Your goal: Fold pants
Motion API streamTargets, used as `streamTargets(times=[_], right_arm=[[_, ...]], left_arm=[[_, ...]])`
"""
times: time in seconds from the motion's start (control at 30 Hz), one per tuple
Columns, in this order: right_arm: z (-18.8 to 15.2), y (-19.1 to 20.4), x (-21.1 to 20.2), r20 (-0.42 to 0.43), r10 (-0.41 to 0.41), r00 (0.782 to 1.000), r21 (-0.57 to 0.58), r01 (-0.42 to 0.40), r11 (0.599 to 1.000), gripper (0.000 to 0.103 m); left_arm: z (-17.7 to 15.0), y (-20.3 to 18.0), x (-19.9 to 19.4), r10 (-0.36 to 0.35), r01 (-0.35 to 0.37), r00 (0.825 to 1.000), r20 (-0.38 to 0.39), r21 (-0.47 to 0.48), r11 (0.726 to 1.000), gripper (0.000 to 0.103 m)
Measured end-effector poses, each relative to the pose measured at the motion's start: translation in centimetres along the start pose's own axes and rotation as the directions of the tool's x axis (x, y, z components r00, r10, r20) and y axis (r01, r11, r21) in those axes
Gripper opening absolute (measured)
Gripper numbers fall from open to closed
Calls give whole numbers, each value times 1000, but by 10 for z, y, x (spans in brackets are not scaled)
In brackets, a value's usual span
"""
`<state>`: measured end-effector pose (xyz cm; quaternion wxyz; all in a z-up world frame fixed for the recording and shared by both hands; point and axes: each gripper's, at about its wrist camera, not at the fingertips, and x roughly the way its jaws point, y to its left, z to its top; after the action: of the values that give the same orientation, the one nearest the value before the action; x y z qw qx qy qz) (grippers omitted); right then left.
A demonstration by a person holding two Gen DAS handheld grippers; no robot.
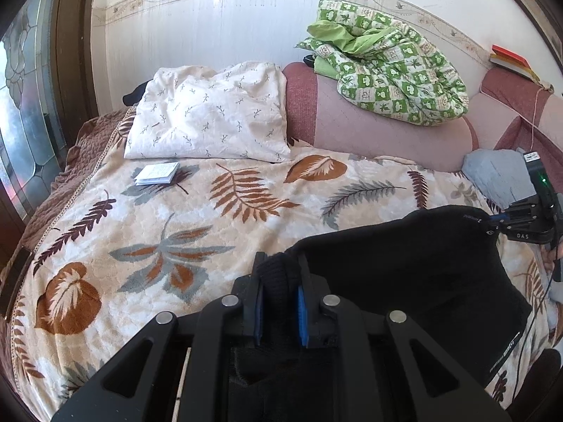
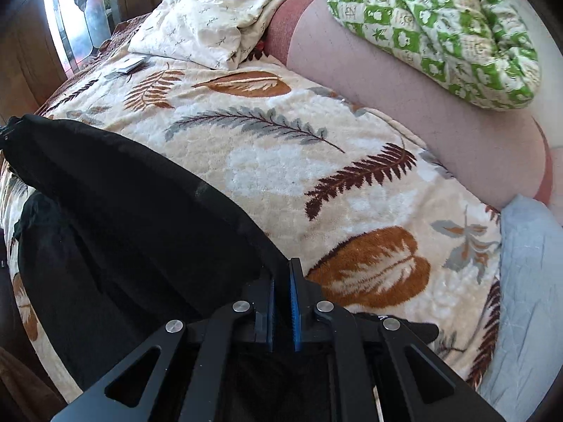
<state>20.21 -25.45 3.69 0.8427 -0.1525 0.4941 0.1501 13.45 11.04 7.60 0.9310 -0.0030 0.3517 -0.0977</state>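
Black pants (image 1: 404, 263) hang stretched between my two grippers above a leaf-patterned blanket (image 1: 176, 228). In the left wrist view my left gripper (image 1: 279, 263) is shut on a ribbed black edge of the pants, which bulges up between the blue pads. Further right in that view my right gripper (image 1: 494, 219) pinches the other corner of the same top edge. In the right wrist view the pants (image 2: 123, 211) drape to the left and down, and the right gripper (image 2: 282, 274) is shut on their near edge. The lower part of the pants is hidden behind both grippers.
A cream pillow (image 1: 207, 116) and a small white booklet (image 1: 158, 174) lie at the far left of the bed. A green checked quilt (image 1: 387, 70) is piled on a pink bolster (image 1: 387, 126). A grey-blue folded cloth (image 2: 527, 281) lies at the right. A glass-panelled door (image 1: 21, 105) stands left.
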Motion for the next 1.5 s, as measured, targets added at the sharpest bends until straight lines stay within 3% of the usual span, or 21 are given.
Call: streamTargets(times=[0.23,0.33,0.57,0.77,0.83,0.93,0.97,1.0,1.13,1.2,1.27,1.33,1.4,1.5], right_arm=[[-54,38,-48,30,-73,997,21,72,997,8],[-82,55,-59,23,-72,997,41,71,997,8],[-143,95,-51,-37,-22,999,76,25,997,8],[-175,116,-36,-89,-45,995,83,52,995,13],[-180,120,-37,-84,-59,995,90,66,994,15],[-186,122,-40,-100,-38,994,91,47,995,34],[-188,124,-41,-106,-33,994,84,43,996,51],[-191,126,-43,-111,-39,993,69,47,997,61],[-200,135,-61,-102,-63,993,11,64,998,64],[-197,136,-74,-75,-52,996,18,53,998,64],[-185,136,-86,-25,-32,999,37,33,999,64],[-165,137,-94,38,11,999,76,-14,997,64],[-138,145,-92,104,102,989,121,-114,986,64],[-92,183,-78,142,216,966,89,-230,969,64]], left_arm=[[-26,-6,-30,2,-4,1000,24,82,997,14],[-41,-5,-40,-6,4,1000,23,99,995,14],[-86,-12,-50,57,-50,998,-23,234,971,17],[-114,-22,-66,132,-110,991,-35,375,921,29],[-117,-20,-73,152,-127,988,-31,392,911,39],[-119,-8,-83,181,-153,983,-36,392,907,44],[-120,-2,-85,187,-155,981,-47,386,909,46],[-120,3,-88,188,-154,981,-56,375,914,49],[-113,30,-104,240,-214,969,-54,296,931,49],[-101,49,-114,231,-219,972,-44,179,959,49],[-90,71,-124,175,-176,984,-22,-8,984,49],[-86,86,-125,119,-118,993,-7,-167,979,50],[-87,92,-121,78,-73,997,8,-264,962,50],[-90,87,-114,100,-95,995,2,-302,949,50]])
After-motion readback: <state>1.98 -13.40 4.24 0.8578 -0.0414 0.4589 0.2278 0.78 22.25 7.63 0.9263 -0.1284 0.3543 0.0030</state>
